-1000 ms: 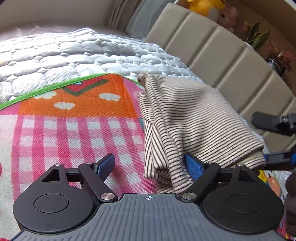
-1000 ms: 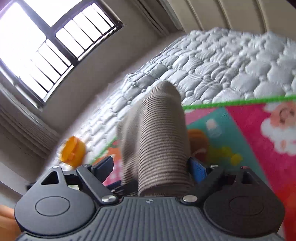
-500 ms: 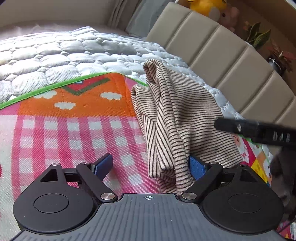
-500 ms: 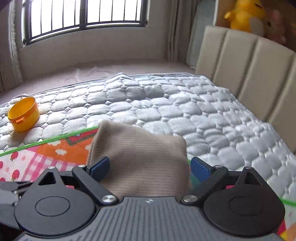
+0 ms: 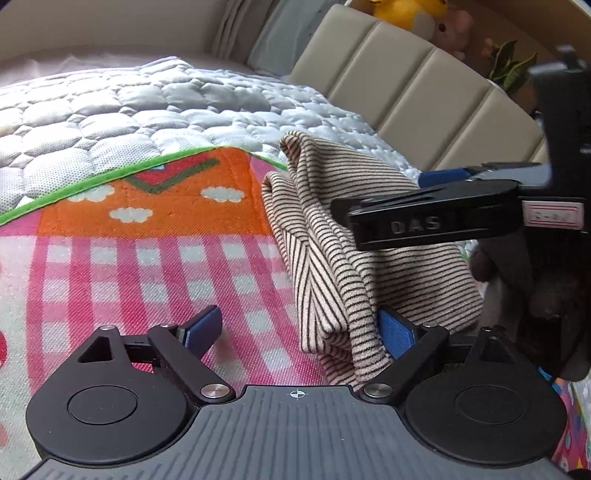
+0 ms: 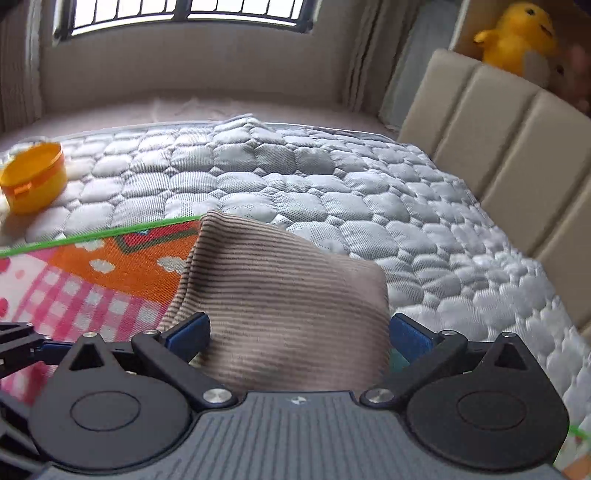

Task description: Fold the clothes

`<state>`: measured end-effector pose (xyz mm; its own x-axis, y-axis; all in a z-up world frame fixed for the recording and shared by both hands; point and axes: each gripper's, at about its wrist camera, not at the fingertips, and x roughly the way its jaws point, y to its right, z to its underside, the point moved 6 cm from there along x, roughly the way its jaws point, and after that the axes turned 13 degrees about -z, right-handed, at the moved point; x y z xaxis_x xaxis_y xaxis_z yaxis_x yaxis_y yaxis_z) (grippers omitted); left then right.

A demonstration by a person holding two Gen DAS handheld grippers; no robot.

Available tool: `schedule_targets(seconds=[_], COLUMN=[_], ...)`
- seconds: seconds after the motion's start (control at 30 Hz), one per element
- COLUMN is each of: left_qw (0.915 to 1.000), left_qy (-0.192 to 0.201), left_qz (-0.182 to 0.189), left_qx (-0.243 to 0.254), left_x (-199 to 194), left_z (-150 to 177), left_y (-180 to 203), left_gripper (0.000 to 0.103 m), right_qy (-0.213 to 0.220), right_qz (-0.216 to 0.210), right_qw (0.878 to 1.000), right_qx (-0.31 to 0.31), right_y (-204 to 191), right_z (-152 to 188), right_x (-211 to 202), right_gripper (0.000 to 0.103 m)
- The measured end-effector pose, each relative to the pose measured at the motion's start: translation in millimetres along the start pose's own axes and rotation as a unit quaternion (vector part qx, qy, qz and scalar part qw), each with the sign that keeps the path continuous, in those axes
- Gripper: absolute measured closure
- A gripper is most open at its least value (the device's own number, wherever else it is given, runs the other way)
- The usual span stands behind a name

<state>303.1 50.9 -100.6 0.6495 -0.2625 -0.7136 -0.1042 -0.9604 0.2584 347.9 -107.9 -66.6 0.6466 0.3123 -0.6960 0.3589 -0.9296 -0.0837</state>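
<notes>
A beige shirt with thin dark stripes [image 5: 351,258] lies folded in a thick bundle on the colourful play mat [image 5: 147,258]. My left gripper [image 5: 299,332] is low at the bundle's near end. Its jaws are opening: the cloth leans on the right pad [image 5: 395,332], while the left pad [image 5: 203,328] is bare over the mat. My right gripper [image 5: 384,195] reaches in from the right over the top of the bundle. In the right wrist view the shirt [image 6: 288,306] fills the gap of that gripper [image 6: 297,334], whose jaws stand wide and open.
The mat lies on a grey quilted mattress [image 6: 332,192]. An orange round tub [image 6: 33,177] sits on the mattress at the far left. A padded beige headboard [image 5: 424,85] runs along the right, with plush toys [image 6: 517,33] and a plant [image 5: 509,70] behind it.
The right gripper rolled level, swung in over the shirt and spread its jaws. The shirt sagged from a stretched fold into a bundle. The left gripper stayed put, its jaws a little wider.
</notes>
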Motion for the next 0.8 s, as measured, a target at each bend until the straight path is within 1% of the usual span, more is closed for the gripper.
schedule_targets(seconds=[0.03,0.07,0.1,0.13,0.17,0.23,0.33,0.37,0.4,0.47,0.5,0.53,0.57,0.67,0.73,0.8], left_qw=[1.0,1.0,1.0,1.0,1.0,1.0,0.9999,0.9999,0.9998,0.9993,0.9991,0.9991,0.9992,0.9993,0.9989,0.9982], left_qy=[-0.001,-0.002,-0.003,-0.003,-0.001,0.002,0.01,0.013,0.015,0.02,0.022,0.022,0.024,0.033,0.045,0.06], left_qz=[0.001,0.002,0.002,0.002,0.0,-0.003,-0.006,-0.006,-0.007,-0.009,-0.01,-0.008,-0.006,-0.009,-0.013,-0.001], left_qx=[-0.002,-0.004,-0.005,-0.005,-0.003,0.001,-0.001,-0.007,-0.014,-0.029,-0.035,-0.035,-0.032,-0.013,-0.001,0.002], left_x=[0.3,0.6,1.0,0.9,0.2,-1.3,-4.6,-5.6,-6.0,-6.8,-7.1,-7.6,-8.7,-14.6,-23.3,-34.0], left_z=[-0.1,-0.3,-0.5,-0.6,-0.7,-1.0,-3.7,-5.4,-7.1,-10.5,-11.8,-12.6,-13.4,-15.6,-18.7,-29.9], left_y=[-0.3,-0.5,-0.7,-0.6,0.0,1.1,-0.7,-3.1,-6.2,-12.4,-14.7,-14.9,-13.6,-7.6,-3.3,2.9], left_gripper=[0.009,0.009,0.008,0.008,0.008,0.009,0.014,0.016,0.016,0.017,0.017,0.016,0.016,0.016,0.019,0.019], right_qy=[-0.005,-0.014,-0.022,-0.027,-0.022,0.0,0.055,0.064,0.056,0.031,0.018,0.017,0.02,0.044,0.053,0.06], right_qz=[-0.022,-0.047,-0.073,-0.096,-0.115,-0.152,-0.215,-0.218,-0.192,-0.123,-0.087,-0.069,-0.056,-0.032,-0.021,-0.015], right_qw=[0.999,0.995,0.988,0.979,0.972,0.959,0.936,0.933,0.943,0.966,0.974,0.98,0.984,0.991,0.994,0.995], right_qx=[0.04,0.082,0.131,0.178,0.205,0.238,0.275,0.278,0.265,0.227,0.207,0.187,0.166,0.122,0.096,0.081], right_y=[7.8,15.0,22.6,28.9,30.2,27.4,24.9,25.8,27.2,30.4,32.2,31.5,29.7,22.6,19.2,17.7], right_z=[11.8,23.9,37.2,49.2,54.5,56.8,47.4,46.5,49.6,57.8,61.7,66.3,71.2,73.8,73.3,71.1], right_x=[-4.2,-4.6,-3.3,-2.3,-4.8,-15.0,-34.9,-37.4,-33.7,-23.6,-19.0,-16.4,-14.3,-21.1,-22.4,-24.8], right_gripper=[0.0,0.0,0.0,0.0,0.0,0.003,0.003,0.003,0.003,0.003,0.003,0.003,0.003,0.002,0.002,0.001])
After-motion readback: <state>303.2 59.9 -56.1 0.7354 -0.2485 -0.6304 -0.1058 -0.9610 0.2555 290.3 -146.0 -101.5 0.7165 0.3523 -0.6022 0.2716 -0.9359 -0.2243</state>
